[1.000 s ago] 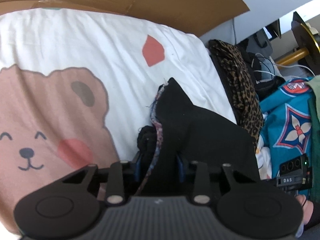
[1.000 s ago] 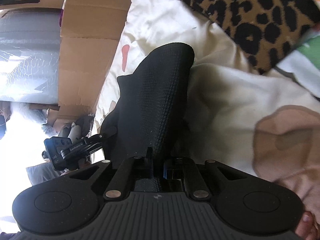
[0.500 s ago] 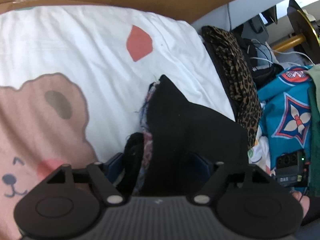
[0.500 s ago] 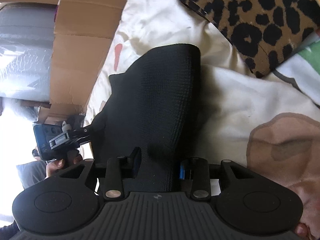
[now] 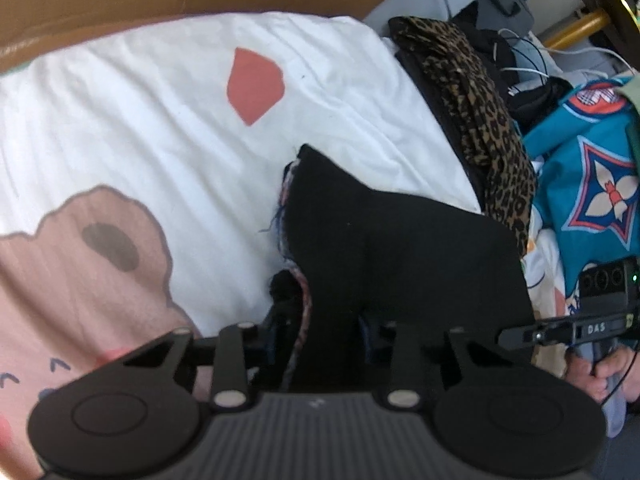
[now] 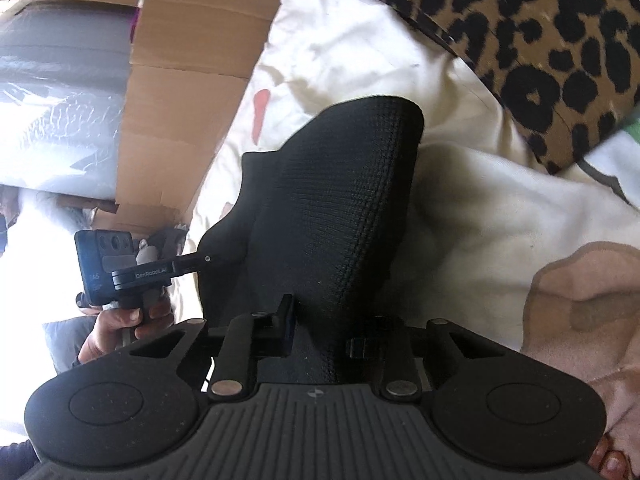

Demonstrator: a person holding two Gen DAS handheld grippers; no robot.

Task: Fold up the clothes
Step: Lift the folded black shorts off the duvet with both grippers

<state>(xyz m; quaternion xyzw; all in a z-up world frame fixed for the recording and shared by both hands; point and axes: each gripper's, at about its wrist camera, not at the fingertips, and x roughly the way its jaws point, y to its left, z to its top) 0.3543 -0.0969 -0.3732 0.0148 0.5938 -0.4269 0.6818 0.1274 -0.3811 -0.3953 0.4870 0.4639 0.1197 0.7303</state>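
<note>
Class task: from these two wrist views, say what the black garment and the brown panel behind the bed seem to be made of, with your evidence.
Black garment: apparently a matte knitted fabric; fine ribbed rows show on it. Brown panel: looks like plain cardboard, dull brown, with creases and a torn edge.

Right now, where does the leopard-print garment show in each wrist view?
Left wrist: leopard-print garment at upper right, along the far edge of the bear-print sheet.
Right wrist: it fills the top right corner.
Shared landmark: the black garment, centre of both.
</note>
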